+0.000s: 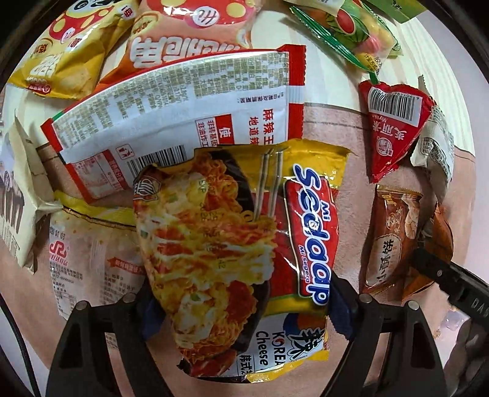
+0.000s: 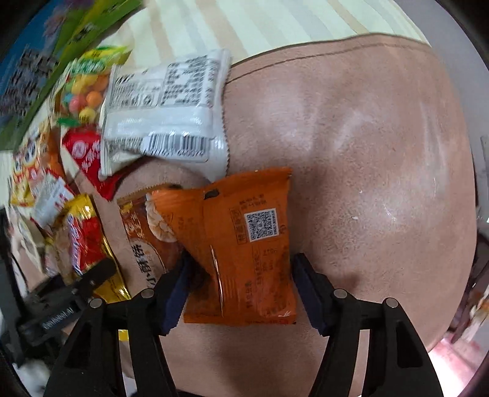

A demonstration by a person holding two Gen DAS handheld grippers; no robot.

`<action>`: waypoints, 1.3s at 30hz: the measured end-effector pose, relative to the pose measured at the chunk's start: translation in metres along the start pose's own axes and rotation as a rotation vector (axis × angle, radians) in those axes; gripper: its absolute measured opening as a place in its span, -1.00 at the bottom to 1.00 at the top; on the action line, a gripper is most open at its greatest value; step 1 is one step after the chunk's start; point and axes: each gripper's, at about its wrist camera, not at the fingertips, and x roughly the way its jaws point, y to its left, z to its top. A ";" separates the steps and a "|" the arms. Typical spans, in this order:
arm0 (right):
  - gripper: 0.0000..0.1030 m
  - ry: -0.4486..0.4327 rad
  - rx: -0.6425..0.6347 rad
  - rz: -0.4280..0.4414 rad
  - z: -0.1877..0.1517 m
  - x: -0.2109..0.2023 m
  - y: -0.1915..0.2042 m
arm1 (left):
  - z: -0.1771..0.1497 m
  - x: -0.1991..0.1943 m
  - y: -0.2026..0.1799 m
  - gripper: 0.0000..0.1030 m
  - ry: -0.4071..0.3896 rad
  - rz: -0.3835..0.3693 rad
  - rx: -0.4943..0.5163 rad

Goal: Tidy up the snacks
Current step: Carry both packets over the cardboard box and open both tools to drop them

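Two packets pinched: left fingers (image 1: 145, 308) hold noodle packet (image 1: 232, 253) lengthwise; right fingers (image 2: 308, 293) straddle orange packet (image 2: 241, 244), contact unclear.

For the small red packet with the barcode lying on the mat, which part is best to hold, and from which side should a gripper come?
Probably from straight above, closing across the narrow lower part of the red packet. It lies flat and tapers toward its lower end, so the jaws span it easily there. Its upper corner meets the candy bag and its right edge touches the white packet, so the tapered end is freer.

Home-like room, tan leather mat (image 2: 366, 152) on striped tabletop (image 2: 259, 24), packaged snacks (image 1: 171, 100) scattered about
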 end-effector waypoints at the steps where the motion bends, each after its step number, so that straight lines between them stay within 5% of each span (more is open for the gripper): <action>1: 0.27 -0.003 -0.012 -0.007 -0.006 0.006 0.009 | -0.003 0.000 -0.002 0.64 -0.003 0.007 0.002; 8: -0.05 -0.055 -0.007 0.009 -0.015 0.000 0.003 | -0.023 -0.010 -0.024 0.64 -0.022 0.031 -0.014; 14: -0.08 -0.118 -0.028 0.040 -0.025 -0.003 0.013 | -0.045 -0.035 -0.033 0.63 -0.057 0.019 -0.016; 25: -0.10 -0.253 -0.150 0.197 -0.037 -0.095 0.032 | -0.079 -0.158 -0.032 0.63 -0.267 -0.089 -0.016; 32: -0.10 -0.386 -0.237 0.351 0.036 -0.211 0.073 | -0.055 -0.289 -0.015 0.63 -0.494 -0.173 -0.029; 35: -0.10 -0.442 -0.266 0.414 0.063 -0.245 0.099 | -0.026 -0.322 -0.004 0.63 -0.545 -0.180 -0.050; 39: -0.10 -0.528 -0.317 0.396 0.114 -0.271 0.143 | 0.028 -0.339 0.004 0.63 -0.570 -0.131 -0.047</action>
